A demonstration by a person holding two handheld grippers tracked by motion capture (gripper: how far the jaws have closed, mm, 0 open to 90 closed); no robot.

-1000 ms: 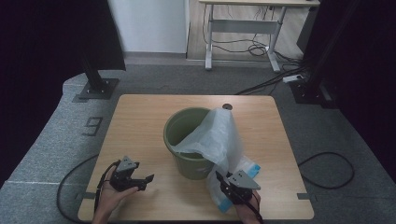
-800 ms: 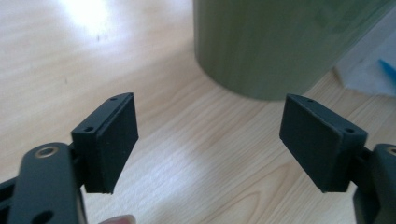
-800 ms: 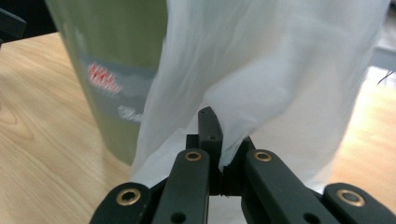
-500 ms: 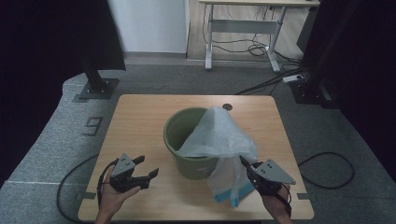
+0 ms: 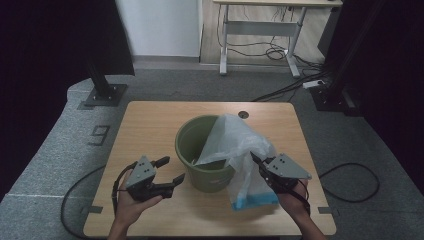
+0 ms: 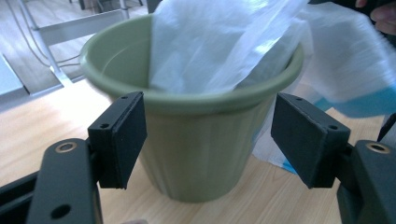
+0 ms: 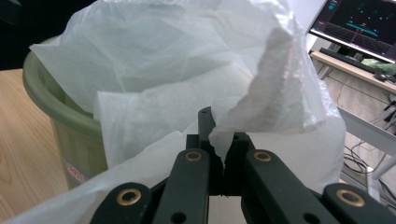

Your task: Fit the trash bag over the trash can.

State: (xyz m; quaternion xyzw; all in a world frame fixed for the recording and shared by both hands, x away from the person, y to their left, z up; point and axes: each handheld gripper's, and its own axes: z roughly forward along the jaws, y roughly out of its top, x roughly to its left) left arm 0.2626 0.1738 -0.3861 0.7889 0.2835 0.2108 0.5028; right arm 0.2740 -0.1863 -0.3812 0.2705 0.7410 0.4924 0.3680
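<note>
Bucket [image 6: 201, 140] interior hidden under plastic bag [image 7: 187, 70]; right tongs [image 7: 223, 154] tips buried in bag folds.

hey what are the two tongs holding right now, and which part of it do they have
The right tongs are shut on the plastic bag, pinching a fold at its edge. The left tongs are open and hold nothing, facing the green bucket.

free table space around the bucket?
Bare wood behind the green bucket up to the table's far edge, and all along its left side. Crowded front right: plastic bag drapes there, right gripper clamps it. Left gripper sits front left.
</note>
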